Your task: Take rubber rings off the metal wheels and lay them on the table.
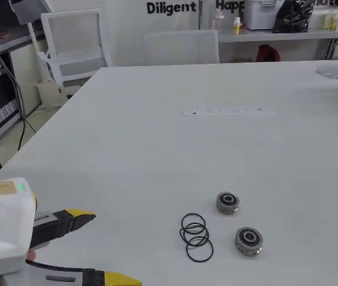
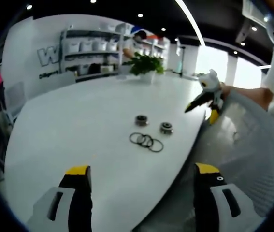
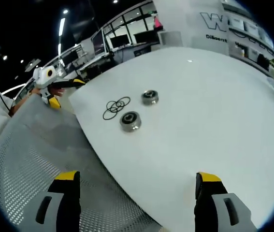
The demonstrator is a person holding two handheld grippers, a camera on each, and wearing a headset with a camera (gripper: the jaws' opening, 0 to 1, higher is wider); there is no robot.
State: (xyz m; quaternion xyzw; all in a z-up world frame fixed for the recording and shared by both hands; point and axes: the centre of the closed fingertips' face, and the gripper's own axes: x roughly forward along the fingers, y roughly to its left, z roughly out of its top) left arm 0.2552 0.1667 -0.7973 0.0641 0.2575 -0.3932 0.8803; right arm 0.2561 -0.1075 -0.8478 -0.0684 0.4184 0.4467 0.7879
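Two metal wheels (image 1: 228, 202) (image 1: 248, 240) lie flat on the white table (image 1: 157, 137), near its front edge. Left of them, several thin black rubber rings (image 1: 196, 236) lie overlapping on the tabletop. My left gripper (image 1: 103, 247) hovers at the front left corner, open and holding nothing. Its own view shows the rings (image 2: 146, 141) and both wheels (image 2: 141, 120) (image 2: 165, 127) ahead between wide yellow-tipped jaws (image 2: 141, 171). My right gripper (image 3: 138, 177) stands open off the table's front edge, facing the wheels (image 3: 150, 96) (image 3: 130, 120) and rings (image 3: 116, 107).
A white label strip (image 1: 228, 111) lies mid-table. White chairs (image 1: 180, 47) (image 1: 76, 42) stand at the far side, and a small white object (image 1: 332, 71) sits at the far right. A mesh chair back (image 3: 40, 159) is close below the right gripper.
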